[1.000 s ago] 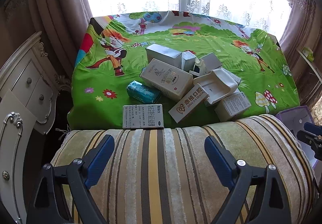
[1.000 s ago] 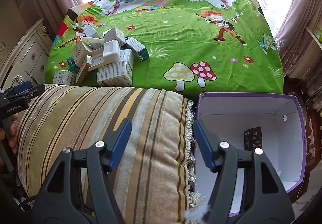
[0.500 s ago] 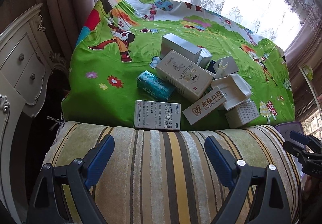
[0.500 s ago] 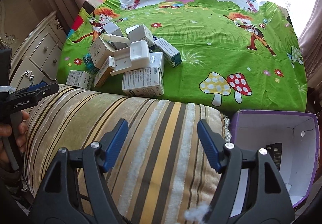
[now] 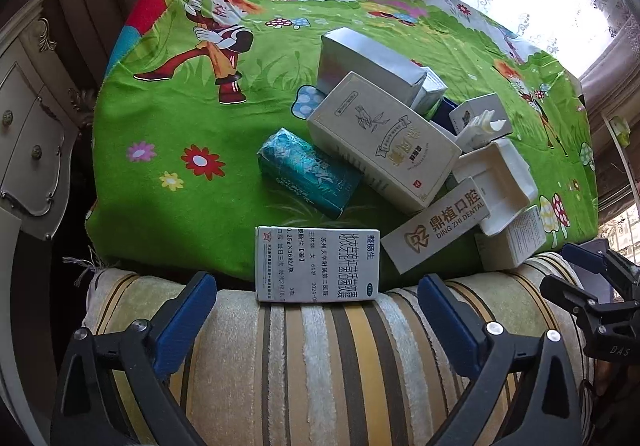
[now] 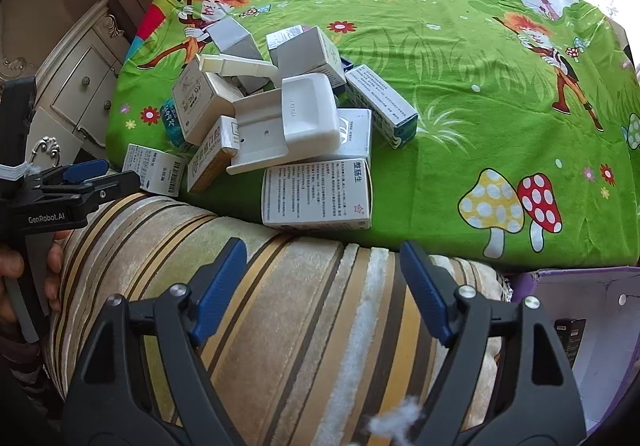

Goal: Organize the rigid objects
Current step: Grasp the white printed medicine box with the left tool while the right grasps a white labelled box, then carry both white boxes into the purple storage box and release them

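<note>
A pile of small boxes lies on the green cartoon tablecloth (image 5: 168, 117). In the left wrist view a flat white medicine box (image 5: 318, 264) lies nearest, at the table's front edge, with a teal pack (image 5: 308, 171), a large cream box (image 5: 384, 141) and a dental box (image 5: 436, 230) behind it. My left gripper (image 5: 318, 320) is open and empty over the striped cushion (image 5: 320, 366), just short of the flat box. In the right wrist view the pile (image 6: 288, 117) sits left of centre. My right gripper (image 6: 322, 288) is open and empty, above the cushion (image 6: 280, 326).
A purple-rimmed white box (image 6: 580, 310) stands at the lower right beside the cushion, with a black item (image 6: 570, 338) inside. A white drawer cabinet (image 5: 28, 117) stands left of the table. Curtains and a bright window lie behind.
Both grippers have moved forward and left toward the pile, which looks larger now. The purple box has slid toward the right edge of the right wrist view. Both stay open.
</note>
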Demonstrator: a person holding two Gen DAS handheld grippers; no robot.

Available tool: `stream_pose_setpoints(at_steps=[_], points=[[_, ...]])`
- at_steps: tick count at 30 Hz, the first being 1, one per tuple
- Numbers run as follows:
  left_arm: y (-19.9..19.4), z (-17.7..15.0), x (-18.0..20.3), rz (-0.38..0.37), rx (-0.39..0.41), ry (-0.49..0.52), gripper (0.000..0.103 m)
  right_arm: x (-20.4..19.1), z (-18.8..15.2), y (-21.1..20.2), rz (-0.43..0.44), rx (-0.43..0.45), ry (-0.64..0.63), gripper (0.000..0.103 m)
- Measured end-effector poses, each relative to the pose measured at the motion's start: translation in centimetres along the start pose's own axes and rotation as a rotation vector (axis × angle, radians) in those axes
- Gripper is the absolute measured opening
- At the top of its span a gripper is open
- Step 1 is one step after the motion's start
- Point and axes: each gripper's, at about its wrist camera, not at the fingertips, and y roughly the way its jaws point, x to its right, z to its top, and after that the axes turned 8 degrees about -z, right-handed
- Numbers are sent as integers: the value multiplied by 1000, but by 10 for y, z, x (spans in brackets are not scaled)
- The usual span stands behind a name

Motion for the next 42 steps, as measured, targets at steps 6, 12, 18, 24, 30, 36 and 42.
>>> stream_pose_setpoints(at_steps=[6,12,18,24,30,36,42], points=[[13,6,-4,24,-33,-5,102,-10,14,21,-31,-38,-50,85],[25,11,-9,41,-58,-11,94,-14,24,40,-49,-75,-71,85],[25,8,-7,58,-50,5,73,-16,26,48,-74,-88,-93,73],[11,0,6,83,5,37,72,-15,18,34,-86,-47,-99,73],[-10,-9,20,91,71,69,72,-9,6,9,-96,14,-68,73],[-25,-22,40,88,111,99,72,-2,-4,-9,-86,51,-22,73],[-34,-36,63,69,129,133,72,11,-18,-27,-76,86,20,73]])
